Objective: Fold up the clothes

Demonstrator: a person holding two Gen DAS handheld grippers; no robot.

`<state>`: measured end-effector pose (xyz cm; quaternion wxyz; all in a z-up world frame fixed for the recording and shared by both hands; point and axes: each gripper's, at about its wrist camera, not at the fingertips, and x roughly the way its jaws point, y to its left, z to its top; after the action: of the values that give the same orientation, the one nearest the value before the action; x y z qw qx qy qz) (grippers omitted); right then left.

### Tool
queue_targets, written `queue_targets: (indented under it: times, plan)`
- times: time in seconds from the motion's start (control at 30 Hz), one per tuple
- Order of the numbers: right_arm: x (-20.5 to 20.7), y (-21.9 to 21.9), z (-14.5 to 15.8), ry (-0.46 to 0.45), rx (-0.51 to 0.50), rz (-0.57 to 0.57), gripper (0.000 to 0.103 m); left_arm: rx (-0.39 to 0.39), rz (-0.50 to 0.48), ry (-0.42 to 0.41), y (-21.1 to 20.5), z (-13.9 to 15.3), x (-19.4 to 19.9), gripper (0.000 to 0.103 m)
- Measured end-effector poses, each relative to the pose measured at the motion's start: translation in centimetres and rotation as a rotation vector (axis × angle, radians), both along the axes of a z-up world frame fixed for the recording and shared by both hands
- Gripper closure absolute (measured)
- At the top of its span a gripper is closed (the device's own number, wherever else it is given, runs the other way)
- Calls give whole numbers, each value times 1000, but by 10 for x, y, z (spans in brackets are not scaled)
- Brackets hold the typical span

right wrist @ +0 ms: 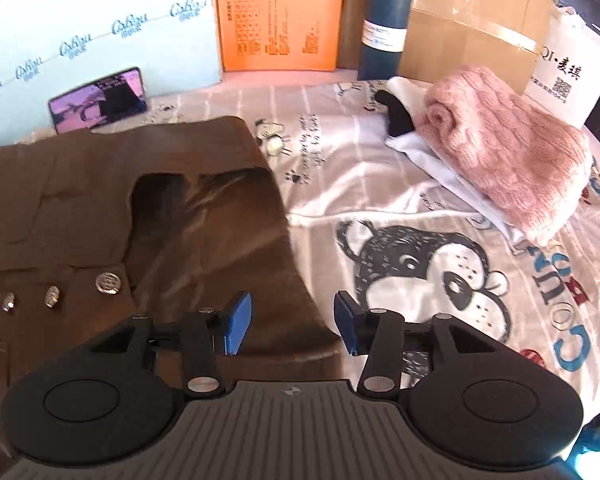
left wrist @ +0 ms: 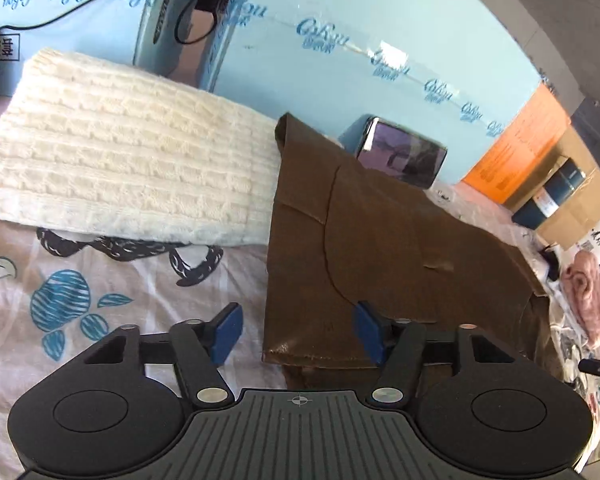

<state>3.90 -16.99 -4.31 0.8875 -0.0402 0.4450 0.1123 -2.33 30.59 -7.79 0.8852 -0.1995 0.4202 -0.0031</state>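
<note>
A brown leather-like garment lies flat on the printed bedsheet; in the right wrist view it shows several metal buttons along its near left. My left gripper is open and empty, hovering over the garment's near left corner. My right gripper is open and empty, straddling the garment's near right corner. A folded cream knit sweater lies left of the brown garment. A folded pink knit sweater lies on a white cloth at the right.
A phone leans on the light blue foam board behind the garment. An orange board, a dark blue bottle, a cardboard box and a white bag stand at the back right.
</note>
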Motion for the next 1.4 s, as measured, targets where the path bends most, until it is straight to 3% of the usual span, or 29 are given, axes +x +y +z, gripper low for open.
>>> queue_targets:
  times: [0.03,0.07,0.1,0.17,0.33,0.47,0.57,0.63,1.0,1.1,1.2,1.27,1.4]
  plan:
    - [2,7,-1,-1,21,13,55,8,24,-8,2,-1,7,64]
    - [1,15,-2,2,36,28,54,16,48,-15,4,-1,13,85]
    - [2,21,-4,7,48,42,54,35,46,-14,2,-1,12,94]
    - [6,35,-8,16,61,70,54,56,43,-22,-1,3,7,98]
    - [36,52,-13,-4,133,109,54,31,18,-63,-10,22,-11,99]
    - [76,43,-13,12,294,78,54,14,27,-11,-13,14,-14,99]
    - [106,36,-18,73,416,35,50,-20,63,36,-12,-2,-17,100]
    - [119,38,-23,90,400,11,50,-32,57,31,-16,-4,-16,100]
    - [165,10,-31,-36,300,-170,56,29,24,55,-28,-10,-4,99]
    - [169,-1,-29,-22,322,-194,58,49,18,49,-27,-7,-5,99]
    - [158,-5,-23,17,403,-167,50,49,27,49,-27,-8,-6,98]
    - [145,-10,-22,80,484,-213,45,55,27,50,-29,-8,-6,98]
    - [129,-21,-28,181,730,-264,37,55,28,54,-29,-10,-5,98]
